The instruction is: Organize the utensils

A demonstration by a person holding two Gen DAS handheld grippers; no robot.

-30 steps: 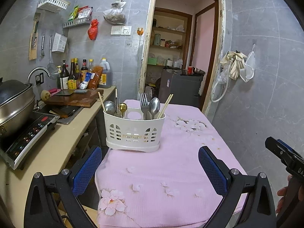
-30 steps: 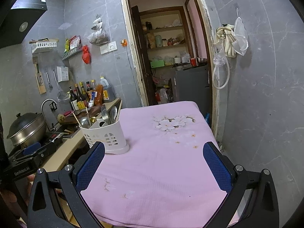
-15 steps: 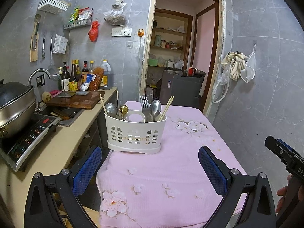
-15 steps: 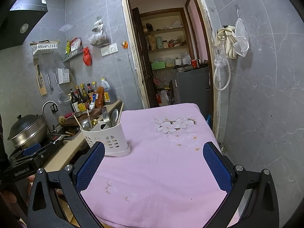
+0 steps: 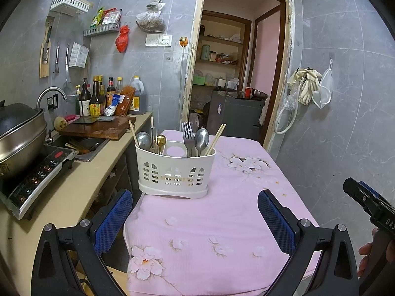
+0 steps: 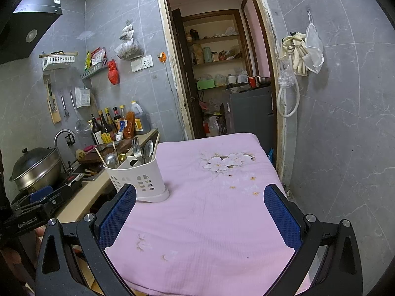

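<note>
While both claws gape, utensil caddy stands ahead of left claw.

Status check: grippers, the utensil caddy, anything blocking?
Left gripper open, empty. Right gripper open, empty. White caddy upright on pink cloth, fork, spoons, chopsticks inside. Path to caddy clear.

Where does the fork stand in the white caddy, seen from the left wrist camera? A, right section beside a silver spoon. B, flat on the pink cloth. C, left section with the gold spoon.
A: the fork stands upright in the caddy's right section beside the silver spoon.
</note>
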